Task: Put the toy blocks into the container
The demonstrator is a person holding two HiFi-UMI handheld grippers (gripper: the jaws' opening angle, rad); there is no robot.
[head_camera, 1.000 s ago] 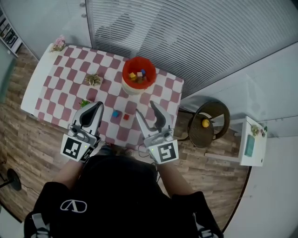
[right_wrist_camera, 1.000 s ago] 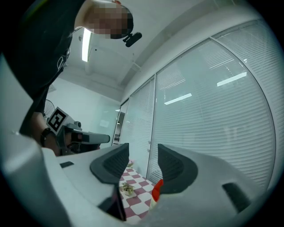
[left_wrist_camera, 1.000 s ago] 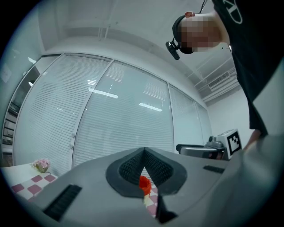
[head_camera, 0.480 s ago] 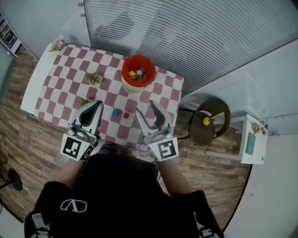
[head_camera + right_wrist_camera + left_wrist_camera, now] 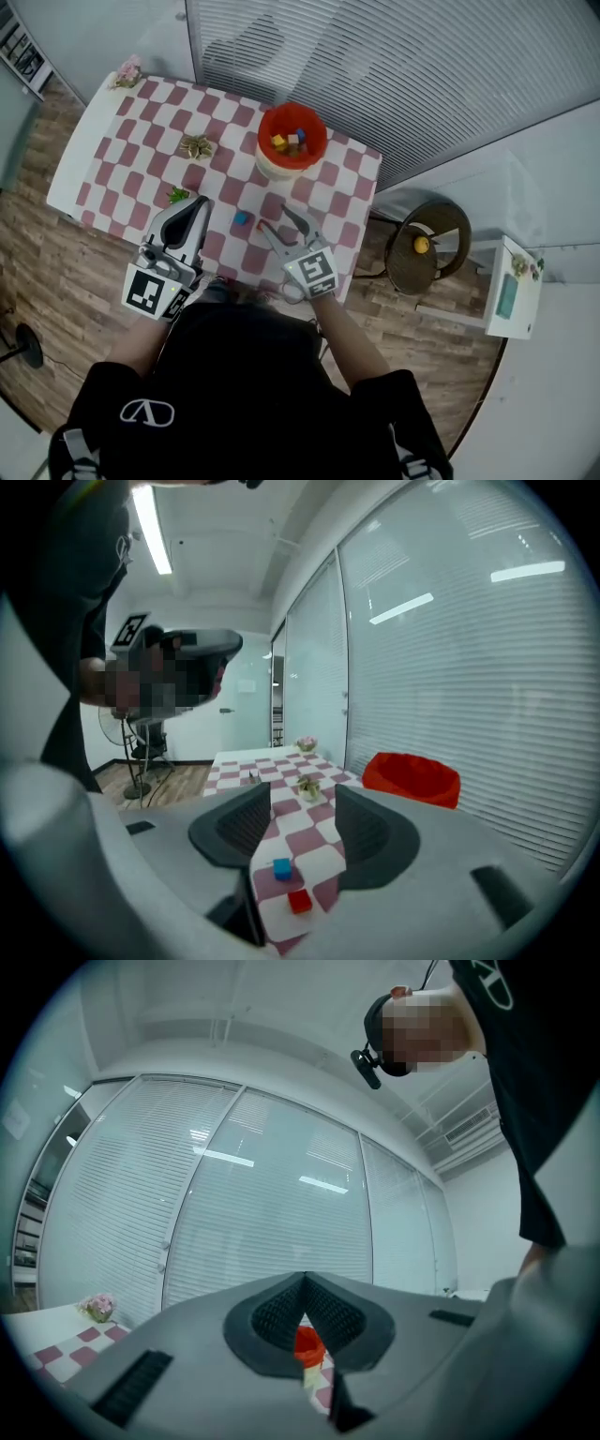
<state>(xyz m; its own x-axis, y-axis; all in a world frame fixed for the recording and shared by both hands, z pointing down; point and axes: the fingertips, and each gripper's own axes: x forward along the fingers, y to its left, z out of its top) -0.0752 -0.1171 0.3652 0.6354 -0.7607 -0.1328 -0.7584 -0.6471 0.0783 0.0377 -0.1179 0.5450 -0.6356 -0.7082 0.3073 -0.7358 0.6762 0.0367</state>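
A red container [image 5: 292, 134] with several coloured blocks inside stands at the far side of the checkered table [image 5: 112, 159]. A blue block [image 5: 242, 218] and a red block [image 5: 262, 226] lie on the cloth near the front edge. My right gripper [image 5: 277, 222] is open and low over the table, its fingers just right of the red block. In the right gripper view the blue block [image 5: 282, 867] and the red block [image 5: 299, 901] lie ahead of and below the open right gripper [image 5: 302, 817]. My left gripper [image 5: 198, 202] is shut and empty, left of the blue block; the container [image 5: 307, 1342] shows below its tips.
A dried flower ornament [image 5: 197, 146], a small green plant [image 5: 178, 195] and pink flowers [image 5: 127, 71] sit on the table's left part. Off the right edge stand a round stool [image 5: 427, 246] with a yellow object and a white side table [image 5: 511, 286]. Blinds run behind.
My right gripper has dropped from above the table's front edge down toward the cloth beside the red block. The left gripper has stayed where it was.
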